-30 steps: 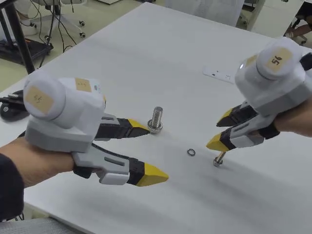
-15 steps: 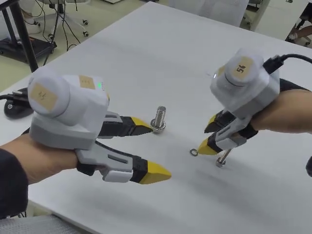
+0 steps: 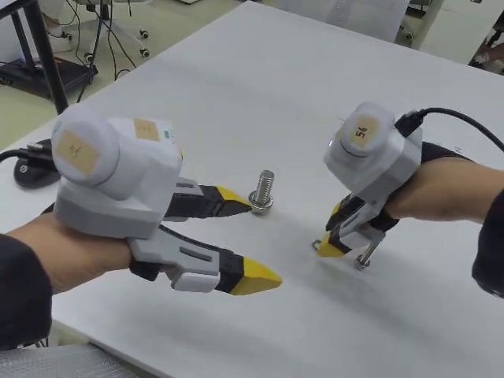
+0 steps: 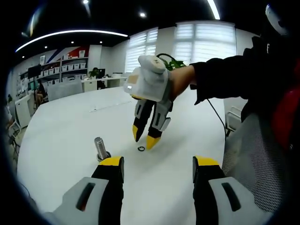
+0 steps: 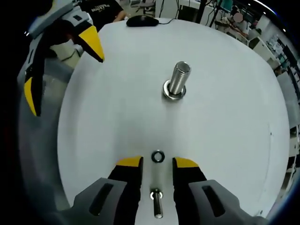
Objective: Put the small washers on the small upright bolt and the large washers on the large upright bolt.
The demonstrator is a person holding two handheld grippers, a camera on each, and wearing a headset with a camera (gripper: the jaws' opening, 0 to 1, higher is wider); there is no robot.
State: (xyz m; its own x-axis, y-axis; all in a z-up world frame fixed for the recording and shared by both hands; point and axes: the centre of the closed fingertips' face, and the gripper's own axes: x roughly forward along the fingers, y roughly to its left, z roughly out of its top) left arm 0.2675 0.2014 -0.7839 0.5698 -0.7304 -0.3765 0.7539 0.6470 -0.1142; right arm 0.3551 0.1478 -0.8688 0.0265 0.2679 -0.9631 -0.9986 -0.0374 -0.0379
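The small washer point(image 5: 158, 156) lies flat on the white table point(image 3: 331, 118), just ahead of my right gripper point(image 5: 158, 162). That gripper is open with a narrow gap, its yellow tips on either side of the washer point(image 4: 141, 149) and pointing down at it. The small upright bolt point(image 5: 157, 202) stands between its jaws, further back; it is also the small bolt point(image 3: 364, 256) beside the right gripper point(image 3: 329, 246). The large upright bolt point(image 3: 263, 191) carries a large washer point(image 5: 174, 95) at its base. My left gripper point(image 3: 250, 240) hovers wide open, one tip close to the large bolt point(image 4: 100, 148).
A black mouse and cable point(image 3: 24, 169) sit at the table's left edge. Chairs, cables and floor lie beyond the far left corner. In the right gripper view the left gripper point(image 5: 61, 56) hangs at the upper left.
My right gripper has come down and left until its tips straddle the small washer, standing over the small bolt. The left gripper has barely moved; the head camera shifted slightly.
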